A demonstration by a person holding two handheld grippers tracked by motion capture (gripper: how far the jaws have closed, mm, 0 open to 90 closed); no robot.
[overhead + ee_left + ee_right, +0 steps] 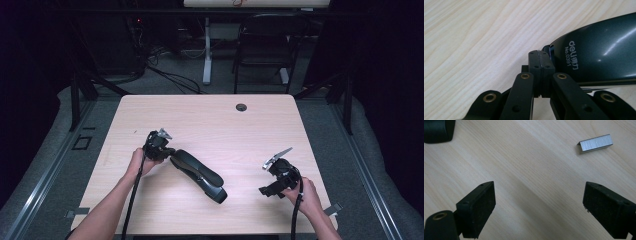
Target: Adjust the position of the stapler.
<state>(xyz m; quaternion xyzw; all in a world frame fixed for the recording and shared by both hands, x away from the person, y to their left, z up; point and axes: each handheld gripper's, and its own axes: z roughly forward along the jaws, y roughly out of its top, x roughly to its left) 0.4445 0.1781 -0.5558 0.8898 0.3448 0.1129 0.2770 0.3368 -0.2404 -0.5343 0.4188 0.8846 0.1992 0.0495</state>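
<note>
A black stapler (197, 175) lies aslant in the middle of the wooden table (210, 120). Its glossy rear end (596, 55) carries white lettering. My left gripper (169, 155) is shut, pads pressed flat together with nothing between them, and its tips (541, 62) sit right at that rear end. To the right of the stapler my right gripper (268, 179) stands open wide over bare wood (539, 186). A short silver strip of staples (595, 143) lies on the table ahead of it, toward its right jaw. A corner of the stapler (437, 130) is at the top left of the right gripper view.
A round cable hole (241, 107) sits near the table's far edge. Beyond the table stand a dark chair (265, 45) and a white desk leg (207, 50) with cables on the floor. The person's forearms come in from the near edge.
</note>
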